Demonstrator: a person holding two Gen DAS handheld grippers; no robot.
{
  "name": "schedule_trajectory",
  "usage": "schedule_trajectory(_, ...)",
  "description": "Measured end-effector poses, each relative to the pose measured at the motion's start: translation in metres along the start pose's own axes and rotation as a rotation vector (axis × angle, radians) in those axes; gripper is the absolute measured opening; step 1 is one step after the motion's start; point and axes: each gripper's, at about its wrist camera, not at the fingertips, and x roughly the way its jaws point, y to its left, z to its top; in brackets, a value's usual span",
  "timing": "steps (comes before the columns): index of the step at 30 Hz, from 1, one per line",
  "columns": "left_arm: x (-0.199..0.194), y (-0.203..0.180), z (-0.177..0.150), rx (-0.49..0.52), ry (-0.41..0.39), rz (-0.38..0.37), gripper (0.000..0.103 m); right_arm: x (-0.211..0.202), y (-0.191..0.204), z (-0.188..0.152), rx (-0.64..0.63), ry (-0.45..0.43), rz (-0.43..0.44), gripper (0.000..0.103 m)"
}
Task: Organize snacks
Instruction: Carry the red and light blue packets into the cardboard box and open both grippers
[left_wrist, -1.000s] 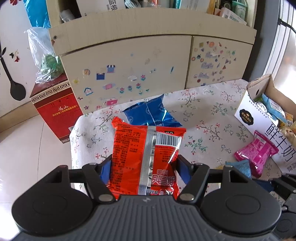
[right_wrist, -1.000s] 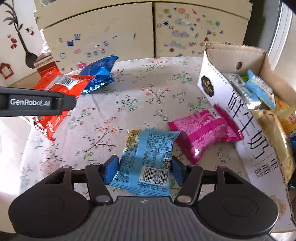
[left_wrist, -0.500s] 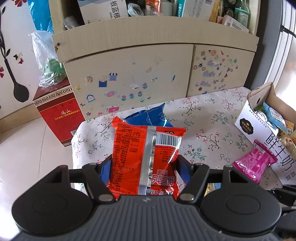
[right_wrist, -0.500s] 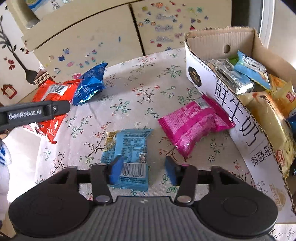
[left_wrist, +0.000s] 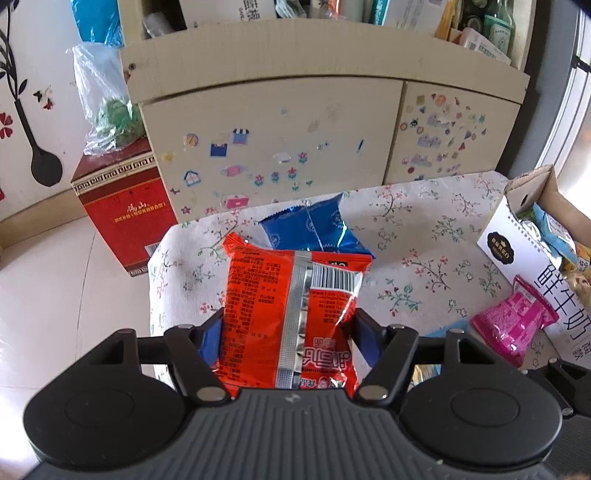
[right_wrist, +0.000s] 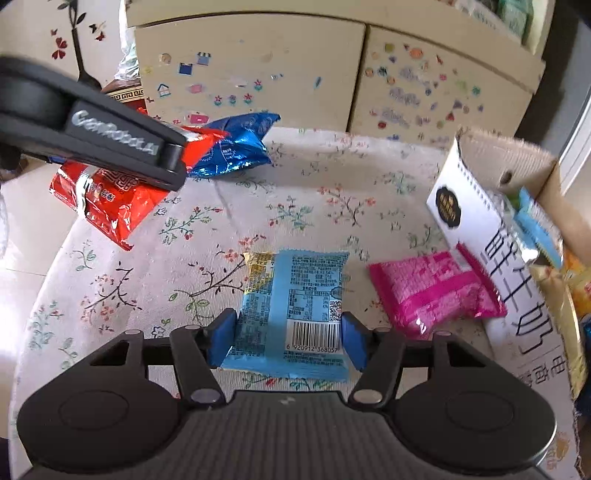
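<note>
My left gripper (left_wrist: 290, 339) is shut on a red snack packet (left_wrist: 291, 306) and holds it above the table's left end; the packet also shows in the right wrist view (right_wrist: 110, 199). My right gripper (right_wrist: 288, 338) is open, its blue pads on either side of a light blue snack packet (right_wrist: 295, 314) lying on the flowered tablecloth (right_wrist: 314, 206). A dark blue foil packet (right_wrist: 236, 147) lies at the far left of the table. A pink packet (right_wrist: 428, 291) lies against the white cardboard box (right_wrist: 480, 236), which holds several snacks.
A beige cabinet with stickers (left_wrist: 280, 147) stands behind the table. A red box (left_wrist: 122, 206) with a plastic bag on top stands on the floor at the left. The table's left edge drops to the tiled floor (left_wrist: 55, 295).
My left gripper has lifted higher with the red packet. My right gripper pulled back and swung, then came forward again around the light blue packet.
</note>
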Motion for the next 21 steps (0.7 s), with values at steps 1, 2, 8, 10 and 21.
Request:
schedule_trajectory(1, -0.001, 0.0, 0.001, 0.0, -0.007, 0.002, 0.069, 0.0, -0.004, 0.002, 0.016, 0.009, 0.012, 0.067)
schedule_trajectory(2, -0.003, -0.001, 0.002, -0.001, -0.014, 0.004, 0.069, -0.002, -0.007, 0.003, 0.029, 0.012, 0.024, 0.067)
schedule_trajectory(8, -0.01, -0.006, 0.01, 0.008, -0.063, 0.022, 0.069, -0.028, -0.027, 0.017, 0.045, -0.069, 0.033, 0.067)
schedule_trajectory(10, -0.014, -0.008, 0.014, 0.013, -0.087, 0.031, 0.069, -0.039, -0.036, 0.024, 0.057, -0.104, 0.037, 0.067)
schedule_trajectory(21, -0.035, -0.036, 0.027, 0.042, -0.183, 0.032, 0.069, -0.092, -0.065, 0.042, 0.051, -0.259, 0.031, 0.067)
